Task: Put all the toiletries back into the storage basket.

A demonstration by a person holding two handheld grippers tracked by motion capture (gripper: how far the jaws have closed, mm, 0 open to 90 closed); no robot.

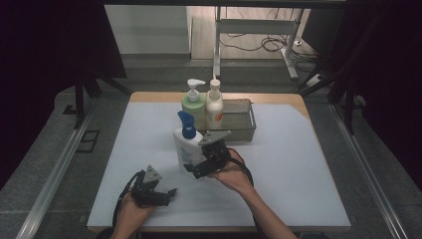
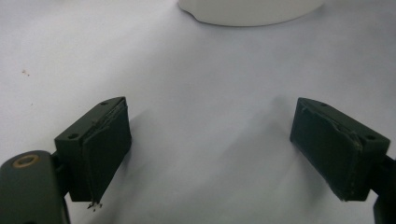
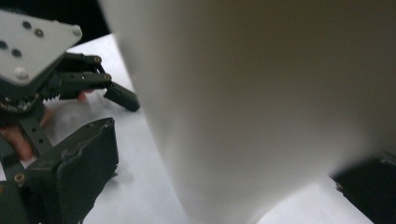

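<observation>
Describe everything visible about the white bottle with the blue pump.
The white bottle stands upright on the table, in front of the metal tray and near the middle. Its body looks like smooth, matte white plastic with a blue pump head on top and a printed label on the front that is too small to read. The right gripper reaches it from the right, its jaws on either side of the lower body with a gap showing at one jaw; a firm clamp cannot be confirmed.

A white bottle (image 3: 261,107) stands close up between the right gripper's (image 3: 224,177) two black jaws, one at 8 o'clock, one at 4 o'clock. The left gripper (image 3: 70,79) rests on the white table (image 3: 135,186) at 10 o'clock.
</observation>
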